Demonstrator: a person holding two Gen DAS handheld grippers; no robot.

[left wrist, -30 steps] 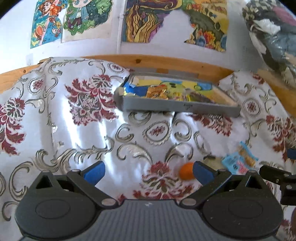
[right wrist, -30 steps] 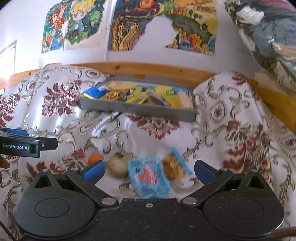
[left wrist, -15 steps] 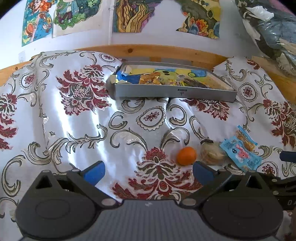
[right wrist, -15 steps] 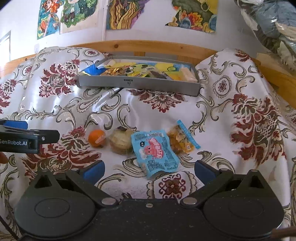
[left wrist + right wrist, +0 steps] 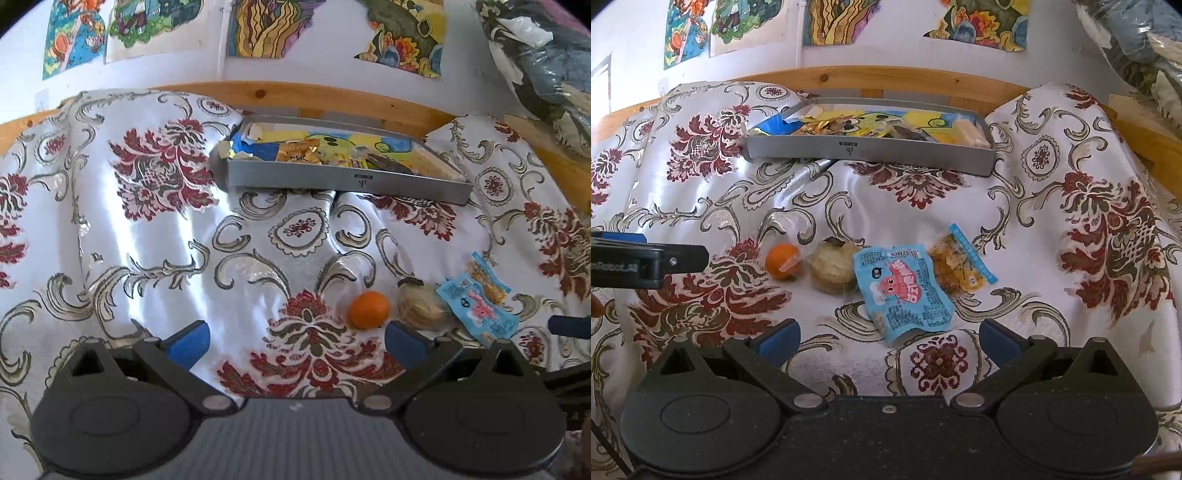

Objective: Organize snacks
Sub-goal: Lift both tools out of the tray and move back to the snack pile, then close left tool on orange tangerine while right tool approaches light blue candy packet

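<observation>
From my left wrist view, the left gripper (image 5: 295, 338) hangs spread wide and empty over the floral cloth (image 5: 147, 236). The orange (image 5: 369, 309) lies just ahead of its right-hand finger, well short of the grey tray (image 5: 347, 181) of snacks.

From my right wrist view, the right gripper (image 5: 888, 338) is equally wide and holds nothing. The blue snack packet (image 5: 905, 288) lies straight ahead between its fingers, long axis running roughly away toward the tray, with the round biscuit pack (image 5: 831, 269) touching its left edge. I judge the right hand nearer to it.
</observation>
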